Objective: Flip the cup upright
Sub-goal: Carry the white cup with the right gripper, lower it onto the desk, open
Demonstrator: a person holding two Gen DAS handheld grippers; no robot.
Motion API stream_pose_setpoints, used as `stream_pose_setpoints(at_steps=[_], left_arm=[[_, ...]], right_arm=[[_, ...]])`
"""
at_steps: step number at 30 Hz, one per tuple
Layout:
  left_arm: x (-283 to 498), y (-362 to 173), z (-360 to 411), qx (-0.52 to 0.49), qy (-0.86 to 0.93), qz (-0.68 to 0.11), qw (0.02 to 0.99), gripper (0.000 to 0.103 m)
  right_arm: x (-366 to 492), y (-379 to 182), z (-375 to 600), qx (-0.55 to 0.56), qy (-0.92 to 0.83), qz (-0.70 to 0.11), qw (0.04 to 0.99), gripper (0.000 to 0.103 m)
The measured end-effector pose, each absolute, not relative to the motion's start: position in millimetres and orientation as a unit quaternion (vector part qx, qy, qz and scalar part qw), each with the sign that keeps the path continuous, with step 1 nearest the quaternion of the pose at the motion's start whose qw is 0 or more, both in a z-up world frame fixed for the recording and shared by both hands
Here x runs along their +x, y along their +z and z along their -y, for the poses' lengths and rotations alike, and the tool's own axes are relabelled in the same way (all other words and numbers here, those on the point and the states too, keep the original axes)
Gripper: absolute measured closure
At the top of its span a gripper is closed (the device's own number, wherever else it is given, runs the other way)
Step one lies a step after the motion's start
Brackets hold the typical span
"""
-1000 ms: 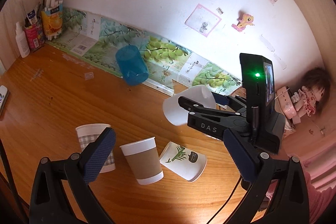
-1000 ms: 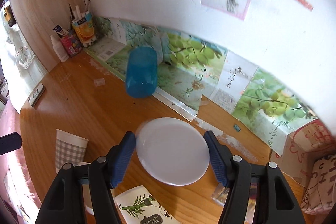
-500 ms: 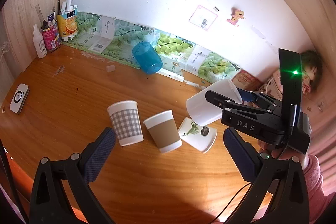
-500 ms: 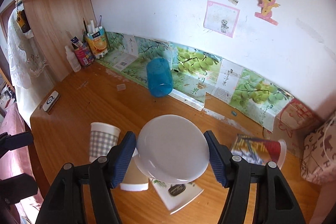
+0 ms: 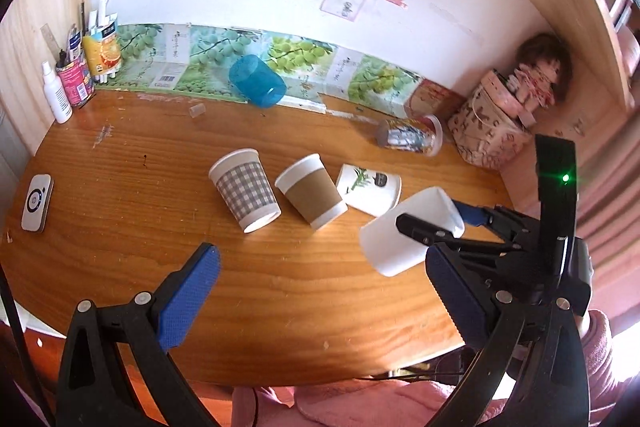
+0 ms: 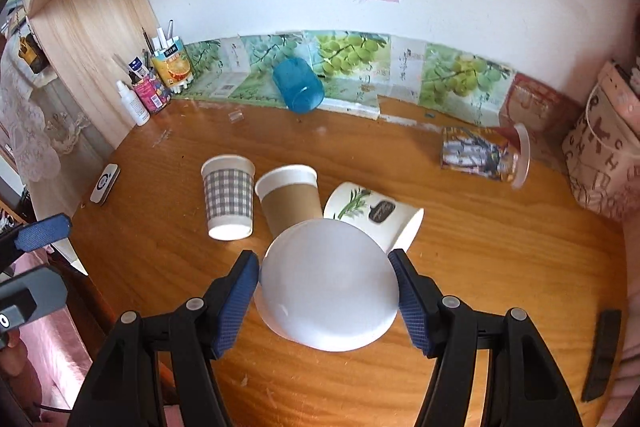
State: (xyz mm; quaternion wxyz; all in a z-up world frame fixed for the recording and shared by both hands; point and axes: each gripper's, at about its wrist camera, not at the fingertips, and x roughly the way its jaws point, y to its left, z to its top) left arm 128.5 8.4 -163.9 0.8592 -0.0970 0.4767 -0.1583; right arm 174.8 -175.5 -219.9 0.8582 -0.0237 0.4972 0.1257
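Bare wooden desk (image 5: pixel 120 187) lies open at nine o'clock; checked cup (image 5: pixel 245 195), brown-sleeved cup (image 5: pixel 310 195) and leaf-print cup (image 5: pixel 370 189) block twelve o'clock, touching in a row.

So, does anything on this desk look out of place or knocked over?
Yes. The leaf-print cup, the blue cup by the wall and the clear printed cup lie on their sides. The plaid cup and brown cup stand upright. The right gripper holds a white cup.

Right gripper (image 6: pixel 324 291) clamped, raised over table; left gripper (image 5: pixel 320 291) spread wide, idle
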Motion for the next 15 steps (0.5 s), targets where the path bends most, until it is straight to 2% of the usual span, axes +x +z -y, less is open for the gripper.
stream_pose_setpoints(at_steps=[15], left_arm=[[94, -180, -22, -0.035, -0.223, -0.512, 0.829, 0.001]], right_arm=[[99, -259, 147, 0.01, 0.084, -0.56, 0.824, 0.036]])
